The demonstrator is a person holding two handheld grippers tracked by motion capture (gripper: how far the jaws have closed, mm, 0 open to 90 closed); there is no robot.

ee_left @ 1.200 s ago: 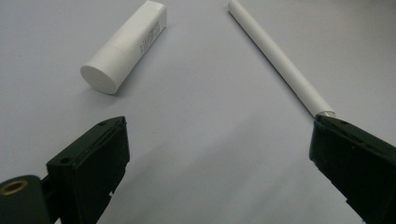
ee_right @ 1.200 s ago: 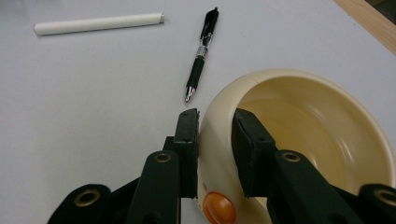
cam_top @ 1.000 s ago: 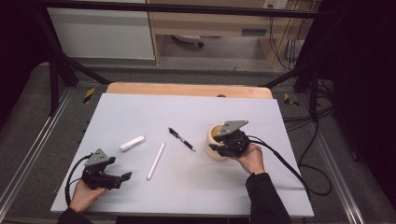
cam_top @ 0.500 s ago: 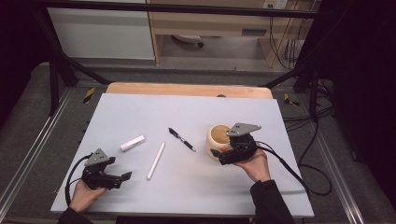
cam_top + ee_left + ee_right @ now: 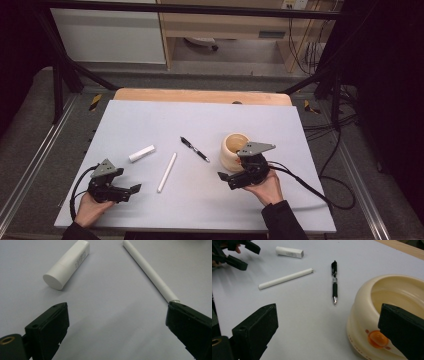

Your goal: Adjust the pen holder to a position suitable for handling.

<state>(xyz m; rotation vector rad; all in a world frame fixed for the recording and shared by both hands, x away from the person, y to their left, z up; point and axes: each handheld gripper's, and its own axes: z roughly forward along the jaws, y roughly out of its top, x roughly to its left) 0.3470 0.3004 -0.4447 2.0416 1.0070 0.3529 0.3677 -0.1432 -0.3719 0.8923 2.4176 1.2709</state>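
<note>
The round cream plastic bowl [image 5: 234,150], with an orange knob [image 5: 377,338] low on its side, stands right of centre on the pale grey counter [image 5: 150,120]. Just near of it, the right tool [image 5: 226,178] has just been opening; its jaws are spread and empty. The left tool [image 5: 134,191] rests spread, near left.

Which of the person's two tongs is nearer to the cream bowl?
The right. The right tongs sit open just beside the cream bowl, on its near side. The left tongs are far off across the table, past the white stick.
</note>
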